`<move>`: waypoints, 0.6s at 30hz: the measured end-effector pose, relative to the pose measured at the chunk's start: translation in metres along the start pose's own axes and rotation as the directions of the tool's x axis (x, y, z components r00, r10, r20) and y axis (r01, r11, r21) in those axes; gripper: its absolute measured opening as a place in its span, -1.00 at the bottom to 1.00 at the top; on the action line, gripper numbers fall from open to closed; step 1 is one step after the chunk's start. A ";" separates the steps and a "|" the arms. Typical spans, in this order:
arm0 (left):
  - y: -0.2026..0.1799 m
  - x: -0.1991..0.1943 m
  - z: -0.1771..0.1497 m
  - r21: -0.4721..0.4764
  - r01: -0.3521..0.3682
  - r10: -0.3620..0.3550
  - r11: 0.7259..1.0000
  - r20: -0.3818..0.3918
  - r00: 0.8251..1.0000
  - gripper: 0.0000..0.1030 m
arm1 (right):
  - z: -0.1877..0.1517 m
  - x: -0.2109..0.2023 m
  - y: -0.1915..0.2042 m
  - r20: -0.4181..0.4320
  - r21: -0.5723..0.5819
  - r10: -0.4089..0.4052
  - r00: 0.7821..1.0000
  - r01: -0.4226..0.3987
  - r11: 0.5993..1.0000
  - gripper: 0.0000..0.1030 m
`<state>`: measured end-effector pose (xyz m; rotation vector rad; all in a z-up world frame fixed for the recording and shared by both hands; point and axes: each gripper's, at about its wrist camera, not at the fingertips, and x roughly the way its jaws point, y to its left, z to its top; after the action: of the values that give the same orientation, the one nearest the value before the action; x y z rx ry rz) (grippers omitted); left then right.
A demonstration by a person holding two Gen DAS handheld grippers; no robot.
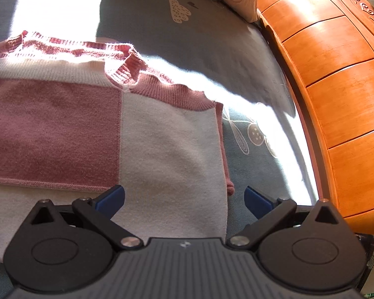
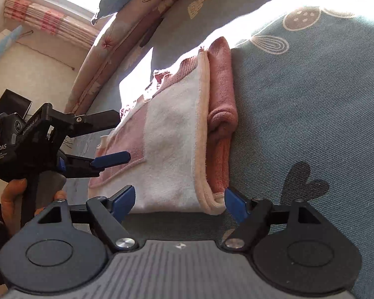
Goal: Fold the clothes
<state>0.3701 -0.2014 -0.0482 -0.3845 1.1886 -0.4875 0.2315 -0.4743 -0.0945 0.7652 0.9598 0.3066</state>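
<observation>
Blue bedspread [image 1: 212, 49] under folded sweater [image 1: 162, 137]

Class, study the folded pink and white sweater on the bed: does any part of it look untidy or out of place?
Yes. On the sweater, a pink sleeve bulges out from under the white edge along one side, bunched and rolled rather than tucked flat. At the far end, the ribbed pink collar is rumpled. Otherwise it lies flat on the blue bedspread.

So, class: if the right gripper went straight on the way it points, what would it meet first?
Most likely the folded sweater: the right gripper is open, its near hem lying just ahead between the fingers. Depth is unclear.
</observation>
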 end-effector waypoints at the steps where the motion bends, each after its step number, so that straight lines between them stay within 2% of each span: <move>1: 0.006 -0.007 -0.001 0.009 -0.006 0.006 1.000 0.008 1.000 0.97 | 0.001 -0.004 0.008 0.007 -0.013 -0.040 0.999 0.040 0.999 0.61; 4: 0.028 -0.033 -0.003 0.021 -0.025 0.024 0.999 0.049 0.999 0.97 | 0.004 0.002 0.034 0.006 -0.047 -0.110 0.994 0.110 0.993 0.64; 7: 0.054 -0.067 -0.008 0.044 -0.070 0.064 0.997 0.132 0.989 0.97 | 0.010 0.025 0.067 -0.013 -0.103 -0.166 0.986 0.163 0.981 0.64; 9: 0.074 -0.091 -0.014 0.062 -0.129 0.113 0.990 0.215 0.970 0.97 | 0.012 0.051 0.094 -0.035 -0.162 -0.188 0.982 0.180 0.970 0.66; 11: 0.096 -0.116 -0.021 0.072 -0.185 0.157 0.980 0.292 0.943 0.97 | 0.011 0.081 0.122 -0.071 -0.222 -0.215 0.974 0.195 0.955 0.66; 13: 0.122 -0.137 -0.026 0.054 -0.207 0.181 0.977 0.310 0.934 0.97 | 0.010 0.111 0.151 -0.107 -0.281 -0.239 0.965 0.201 0.938 0.66; 14: 0.137 -0.146 -0.028 0.034 -0.205 0.185 0.978 0.305 0.934 0.97 | 0.009 0.124 0.165 -0.125 -0.314 -0.245 0.962 0.196 0.929 0.66; 16: 0.169 -0.162 -0.034 -0.030 -0.150 0.153 0.988 0.271 0.950 0.97 | 0.003 0.148 0.194 -0.152 -0.394 -0.263 0.953 0.186 0.900 0.67; 18: 0.199 -0.175 -0.041 -0.096 -0.086 0.107 0.992 0.242 0.964 0.97 | -0.007 0.170 0.224 -0.157 -0.500 -0.307 0.939 0.192 0.844 0.68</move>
<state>0.3120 0.0600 -0.0300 -0.4445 0.9825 -0.2954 0.3401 -0.2194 -0.0445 0.1417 1.1327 0.3893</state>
